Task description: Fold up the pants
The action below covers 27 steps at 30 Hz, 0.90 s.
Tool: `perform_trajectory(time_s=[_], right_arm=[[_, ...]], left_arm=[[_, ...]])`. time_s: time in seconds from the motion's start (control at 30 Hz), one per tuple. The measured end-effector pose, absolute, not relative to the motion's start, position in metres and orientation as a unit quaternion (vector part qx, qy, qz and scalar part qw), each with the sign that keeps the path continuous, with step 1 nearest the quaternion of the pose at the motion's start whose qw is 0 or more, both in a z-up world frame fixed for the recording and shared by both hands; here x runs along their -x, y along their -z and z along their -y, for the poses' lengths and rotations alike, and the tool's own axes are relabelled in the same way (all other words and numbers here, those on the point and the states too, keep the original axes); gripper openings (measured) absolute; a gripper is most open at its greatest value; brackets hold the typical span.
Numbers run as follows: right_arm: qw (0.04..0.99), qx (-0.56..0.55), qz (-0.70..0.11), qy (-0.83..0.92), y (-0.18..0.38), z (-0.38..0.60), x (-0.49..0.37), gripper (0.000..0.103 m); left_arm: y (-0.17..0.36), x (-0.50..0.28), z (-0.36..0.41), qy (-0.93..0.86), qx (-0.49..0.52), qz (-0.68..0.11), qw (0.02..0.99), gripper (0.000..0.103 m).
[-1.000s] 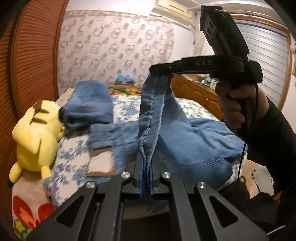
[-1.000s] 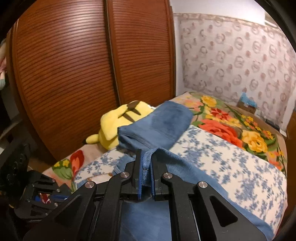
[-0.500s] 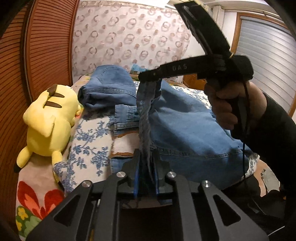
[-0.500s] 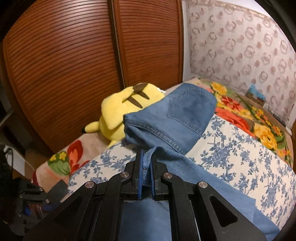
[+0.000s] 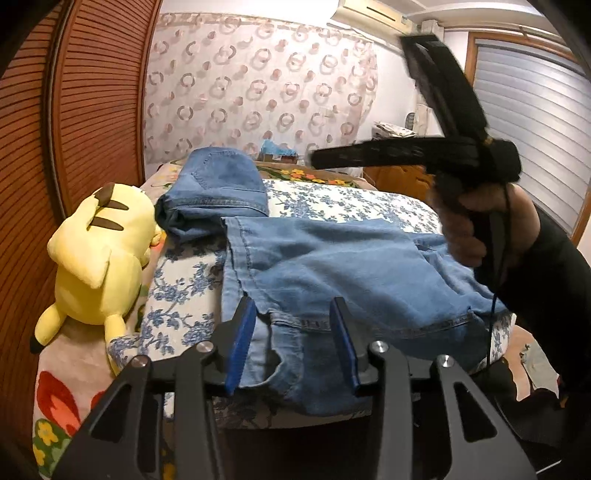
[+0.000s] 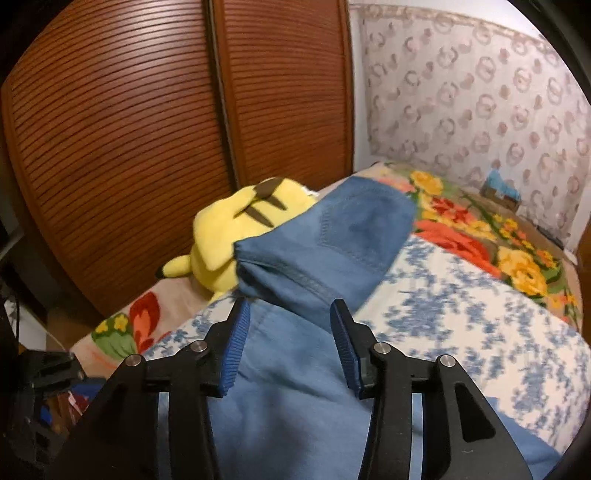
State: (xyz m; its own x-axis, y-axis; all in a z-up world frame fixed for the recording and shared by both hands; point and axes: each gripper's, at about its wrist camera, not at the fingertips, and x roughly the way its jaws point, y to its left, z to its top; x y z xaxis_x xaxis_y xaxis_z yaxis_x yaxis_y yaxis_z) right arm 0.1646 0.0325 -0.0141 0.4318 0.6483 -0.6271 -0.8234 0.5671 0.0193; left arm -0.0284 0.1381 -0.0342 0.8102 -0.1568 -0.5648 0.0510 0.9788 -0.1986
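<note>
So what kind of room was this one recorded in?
Most likely a home bedroom: a bed with a floral-print bedspread, brown slatted wooden wardrobe doors beside it, a yellow plush toy on the bed, and a wall-mounted air conditioner above.

The right gripper [image 5: 325, 160] was smeared by motion above the jeans [image 5: 351, 266], its fingertips too blurred to tell apart.

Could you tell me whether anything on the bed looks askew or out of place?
The lighter jeans hang over the bed's near edge with an uneven hem. A yellow plush toy lies face down beside the darker folded jeans. Nothing looks damaged.
</note>
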Motion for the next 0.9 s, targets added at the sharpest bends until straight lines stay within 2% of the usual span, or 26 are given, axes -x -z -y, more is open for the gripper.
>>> perform_trajectory(time_s=[0.17,0.33,0.43,0.47,0.53,0.57,0.73,0.9], right_arm=[[0.855,0.149,-0.295,-0.399,0.019,0.026,-0.174,0.046],[0.871,0.132,-0.327,-0.341,0.047,0.09,-0.2,0.046],[0.876,0.121,-0.347,-0.312,0.065,0.12,-0.215,0.046],[0.877,0.116,-0.355,-0.302,0.072,0.13,-0.22,0.046],[0.878,0.106,-0.364,-0.291,0.079,0.142,-0.226,0.046],[0.878,0.1,-0.368,-0.288,0.081,0.147,-0.228,0.046],[0.879,0.079,-0.376,-0.282,0.084,0.16,-0.232,0.046],[0.874,0.061,-0.378,-0.3,0.079,0.157,-0.234,0.046]], left_arm=[[0.049,0.018,-0.135,0.06,0.087,-0.326,0.94,0.04],[0.069,0.004,-0.135,0.051,0.093,-0.351,0.93,0.038],[0.071,0.003,-0.135,0.048,0.091,-0.348,0.932,0.025],[0.07,0.004,-0.134,0.05,0.089,-0.344,0.933,0.016],[0.067,0.006,-0.136,0.051,0.089,-0.335,0.937,0.012],[0.064,0.009,-0.137,0.056,0.089,-0.329,0.938,0.0],[0.046,0.024,-0.147,0.055,0.092,-0.303,0.947,0.0],[0.047,0.037,-0.154,0.057,0.088,-0.324,0.94,0.0]])
